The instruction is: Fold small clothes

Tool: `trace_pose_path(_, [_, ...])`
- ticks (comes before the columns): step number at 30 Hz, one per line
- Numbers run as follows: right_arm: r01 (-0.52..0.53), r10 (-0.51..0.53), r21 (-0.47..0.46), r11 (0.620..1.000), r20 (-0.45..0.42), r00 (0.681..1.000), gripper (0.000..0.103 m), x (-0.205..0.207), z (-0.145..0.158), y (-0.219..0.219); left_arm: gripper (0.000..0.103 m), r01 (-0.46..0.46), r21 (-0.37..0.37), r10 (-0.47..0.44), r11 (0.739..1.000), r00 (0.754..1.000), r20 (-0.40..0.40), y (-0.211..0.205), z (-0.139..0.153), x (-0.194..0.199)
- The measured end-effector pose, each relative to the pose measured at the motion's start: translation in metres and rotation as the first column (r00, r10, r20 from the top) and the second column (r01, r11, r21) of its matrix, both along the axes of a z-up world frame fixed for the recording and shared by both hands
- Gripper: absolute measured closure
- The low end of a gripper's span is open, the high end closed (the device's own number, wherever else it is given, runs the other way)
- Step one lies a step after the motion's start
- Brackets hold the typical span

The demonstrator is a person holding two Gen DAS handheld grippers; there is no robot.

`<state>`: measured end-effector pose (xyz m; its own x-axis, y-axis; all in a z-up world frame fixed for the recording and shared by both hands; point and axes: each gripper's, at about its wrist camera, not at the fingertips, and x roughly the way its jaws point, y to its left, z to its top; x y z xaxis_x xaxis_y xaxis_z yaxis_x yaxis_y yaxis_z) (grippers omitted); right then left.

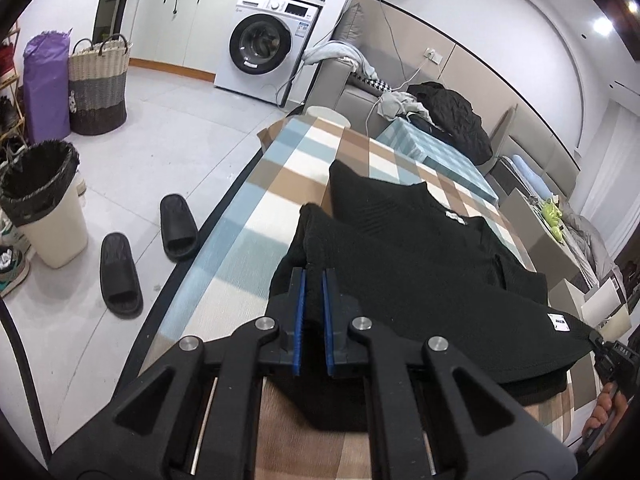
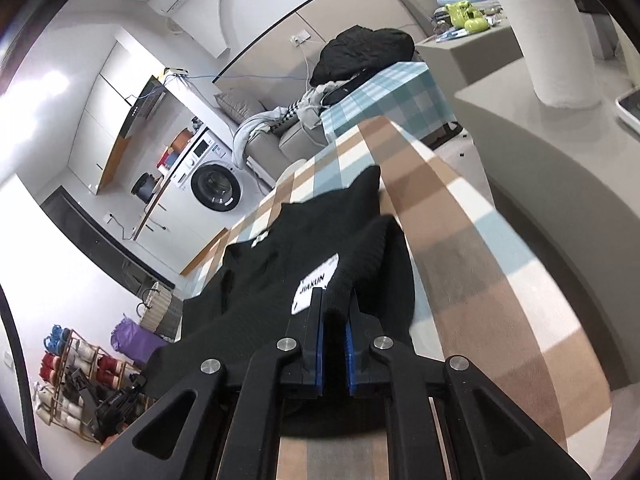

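A black knit sweater lies along a checked tablecloth, its sleeves reaching away from me. My left gripper is shut on the sweater's near left corner, which bunches between the blue pads. In the right wrist view the same sweater shows a white label near its hem. There my right gripper is shut on the near right corner, the knit pinched between its blue pads. Both held corners are lifted off the cloth. The right gripper and a hand show at the left wrist view's right edge.
A bin with a black liner, two black slippers, a woven basket and a washing machine stand on the floor to the left. A sofa with clothes lies beyond the table. A white paper roll stands on a side table.
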<state>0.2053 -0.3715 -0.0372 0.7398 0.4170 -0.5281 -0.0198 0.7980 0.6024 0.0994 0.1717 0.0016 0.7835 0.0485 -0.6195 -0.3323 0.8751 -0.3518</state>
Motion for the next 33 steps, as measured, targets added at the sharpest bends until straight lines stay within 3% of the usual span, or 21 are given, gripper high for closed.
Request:
trace_pose_path(6, [0.004,-0.003,-0.047,0.999,0.028,1.000,0.095,0.035,0.018,0.004,0.098,0.007,0.017,-0.008,1.000,0.999,0.032,0.007,0.017,0.037])
trace_pose_path(11, [0.050,-0.049,-0.019,0.999,0.037,0.998,0.095,0.081,0.027,0.005,0.098,0.007,0.044,-0.009,0.999,0.999,0.048,0.014,0.028,0.080])
trace_pose_path(22, [0.093,-0.094,-0.020,0.995,-0.057,0.994,0.095,0.126,0.012,0.006,0.097,0.002,-0.020,-0.002,1.000,0.999,-0.032,0.030,0.001,0.134])
trace_pose_path(24, [0.091,-0.091,-0.004,0.996,-0.073,0.993,0.088,0.123,0.008,0.001,0.096,0.005,-0.032,-0.006,0.999,0.999,-0.045,0.031,-0.006,0.133])
trace_pose_path(28, [0.080,-0.069,0.077,0.994,-0.132,0.989,0.065,0.112,-0.012,-0.009,0.076,0.003,-0.051,-0.009,0.999,0.994,-0.106,0.032,-0.018,0.127])
trace_pose_path(33, [0.050,-0.023,0.151,0.987,-0.176,0.984,0.062,0.097,-0.032,-0.009,0.057,0.000,-0.073,-0.010,0.997,0.991,-0.130,0.029,-0.027,0.110])
